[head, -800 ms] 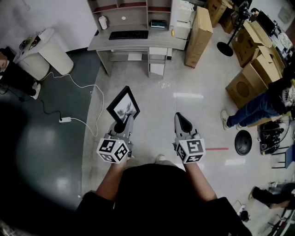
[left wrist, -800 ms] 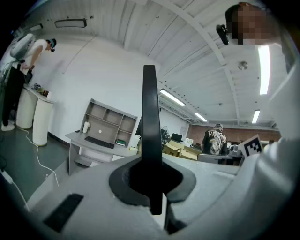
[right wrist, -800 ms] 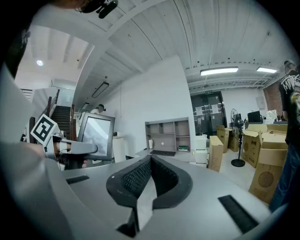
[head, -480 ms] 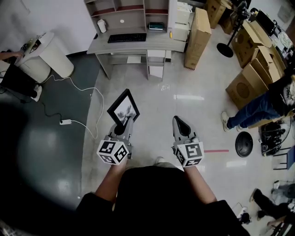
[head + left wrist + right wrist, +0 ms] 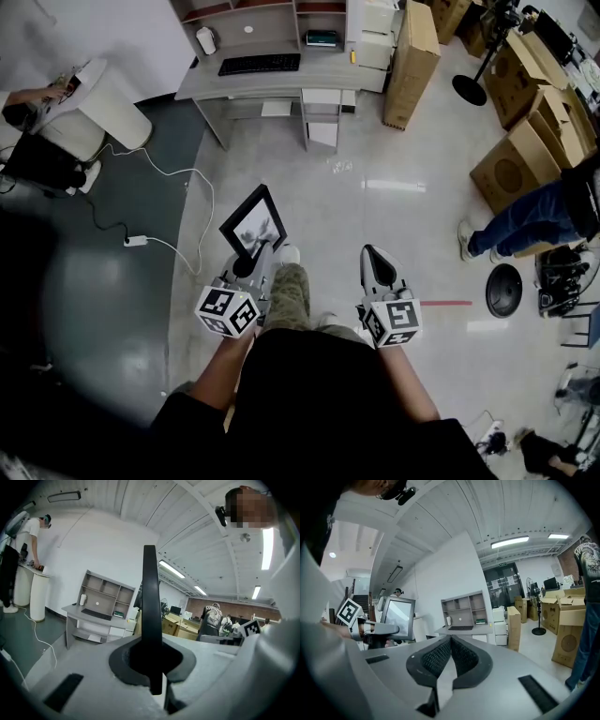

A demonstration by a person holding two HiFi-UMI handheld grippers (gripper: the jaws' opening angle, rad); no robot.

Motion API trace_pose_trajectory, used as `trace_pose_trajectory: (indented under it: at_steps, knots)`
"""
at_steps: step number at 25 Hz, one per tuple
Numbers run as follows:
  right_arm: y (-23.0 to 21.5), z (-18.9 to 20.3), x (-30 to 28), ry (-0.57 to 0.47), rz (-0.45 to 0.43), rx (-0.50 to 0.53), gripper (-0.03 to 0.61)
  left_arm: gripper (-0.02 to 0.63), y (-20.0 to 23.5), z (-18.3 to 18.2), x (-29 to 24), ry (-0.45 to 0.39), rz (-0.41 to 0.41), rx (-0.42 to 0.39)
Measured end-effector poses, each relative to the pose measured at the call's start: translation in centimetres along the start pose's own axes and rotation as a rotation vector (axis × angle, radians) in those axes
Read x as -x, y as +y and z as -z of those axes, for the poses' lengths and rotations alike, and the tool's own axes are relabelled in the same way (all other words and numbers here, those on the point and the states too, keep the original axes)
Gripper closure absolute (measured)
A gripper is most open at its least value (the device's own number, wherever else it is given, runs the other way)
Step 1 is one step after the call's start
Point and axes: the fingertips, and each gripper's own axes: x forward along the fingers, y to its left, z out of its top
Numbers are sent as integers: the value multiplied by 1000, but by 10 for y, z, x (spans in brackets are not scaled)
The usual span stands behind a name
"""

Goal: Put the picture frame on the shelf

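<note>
Because the shelf [image 5: 251, 11] stands on the far table [image 5: 281, 82] at the top of the head view, the picture frame [image 5: 251, 223] is not yet near its place. It is carried above the floor [image 5: 375, 150], left of the middle of that view, well apart from the table.

The left tool [image 5: 247, 262] is closed tight on the lower edge of the picture frame. In the left gripper view the frame rises as a thin dark blade straight out from between the two pads, so only the rim is pinched and the picture side is free. I judge that this grip at the bottom edge is chosen so that the frame is already upright and can be stood on a board of the shelf without turning it.

The right tool [image 5: 377, 264] carries nothing: its ribbed pads meet at the tips in the right gripper view. It is held beside the left one, right of the middle, probably ready to steady the frame when it is set down.

One leg [image 5: 289, 295] of the person is set forward between the two tools, which suggests a walk toward the table. The compartments of the shelf above the keyboard [image 5: 259, 65] look mostly free — only a small white object [image 5: 206, 41] stands at the left end — so there should be room.
</note>
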Motion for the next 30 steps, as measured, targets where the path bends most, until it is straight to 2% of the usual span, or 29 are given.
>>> trace_pose_trajectory:
  at_steps: [8, 12, 17, 20, 24, 30]
  knots:
    - [-47, 2, -66, 84, 57, 27, 566, 589, 48, -4, -92, 21, 40, 62]
    - [-71, -5, -133, 127, 69, 44, 566, 589, 78, -28, -154, 12, 71, 99]
    - [-83, -41, -236, 125, 48, 49, 566, 589, 138, -69, -223, 0, 110, 136]
    - [-84, -55, -291, 134, 36, 69, 566, 589, 176, -91, -256, 3, 134, 118]
    - [-92, -75, -352, 130, 64, 77, 566, 589, 223, -118, -291, -3, 128, 99]
    - [-95, -94, -409, 121, 99, 83, 566, 589, 267, -143, -326, 17, 165, 93]
